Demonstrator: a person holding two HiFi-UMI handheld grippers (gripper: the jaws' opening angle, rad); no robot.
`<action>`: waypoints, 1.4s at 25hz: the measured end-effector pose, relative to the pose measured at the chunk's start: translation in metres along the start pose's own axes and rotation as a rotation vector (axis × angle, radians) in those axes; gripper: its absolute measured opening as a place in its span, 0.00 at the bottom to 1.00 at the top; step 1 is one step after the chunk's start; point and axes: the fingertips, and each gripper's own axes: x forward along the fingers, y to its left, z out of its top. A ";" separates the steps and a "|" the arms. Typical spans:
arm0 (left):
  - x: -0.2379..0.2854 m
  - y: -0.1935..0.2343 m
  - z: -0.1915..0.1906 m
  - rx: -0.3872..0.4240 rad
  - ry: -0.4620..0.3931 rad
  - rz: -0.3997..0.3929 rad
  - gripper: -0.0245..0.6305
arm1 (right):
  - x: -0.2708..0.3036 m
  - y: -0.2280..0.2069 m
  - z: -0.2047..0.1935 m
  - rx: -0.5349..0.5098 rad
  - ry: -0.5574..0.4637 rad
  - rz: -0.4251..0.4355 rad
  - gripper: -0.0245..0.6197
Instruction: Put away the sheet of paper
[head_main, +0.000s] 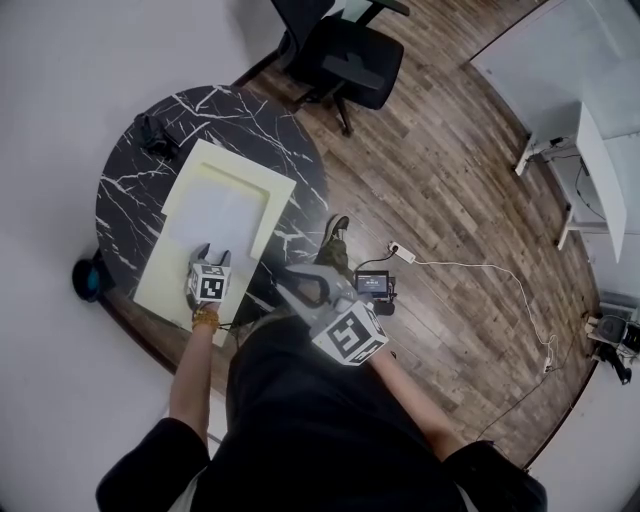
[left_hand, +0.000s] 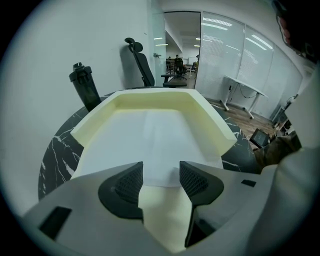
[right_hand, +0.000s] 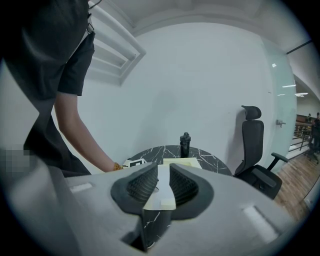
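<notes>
Left gripper (left_hand: 161, 172): jaws moderately apart, gripping nothing. They sit low over the near end of one pale yellow foam tray (left_hand: 212, 120). One white sheet of paper (left_hand: 150, 137) lies flat on the tray floor, and its near edge runs across the gap between the jaw tips. The rest of the sheet stretches away ahead of the jaws.

Right gripper (right_hand: 164, 176): jaws nearly together with a narrow slit between them, nothing in it. It is held off the bench edge, well apart from the tray, which shows far ahead through the slit.

Each gripper carries one cube with black-and-white square markers — patterns only, no legible words.

The round black marble bench (head_main: 250, 115) also carries one black bottle (left_hand: 85, 86), upright beyond the tray's far left corner. One black office chair (head_main: 350, 55) stands on the wood floor beyond the bench.
</notes>
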 end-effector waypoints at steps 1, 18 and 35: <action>0.002 0.002 -0.006 0.001 0.010 -0.003 0.41 | 0.000 -0.001 -0.001 0.002 0.002 -0.002 0.14; 0.020 0.017 0.040 0.015 0.092 -0.001 0.41 | -0.007 -0.011 -0.009 0.017 0.033 -0.030 0.14; -0.040 -0.017 0.101 -0.119 -0.255 0.009 0.41 | 0.009 0.004 -0.007 -0.012 0.017 0.054 0.14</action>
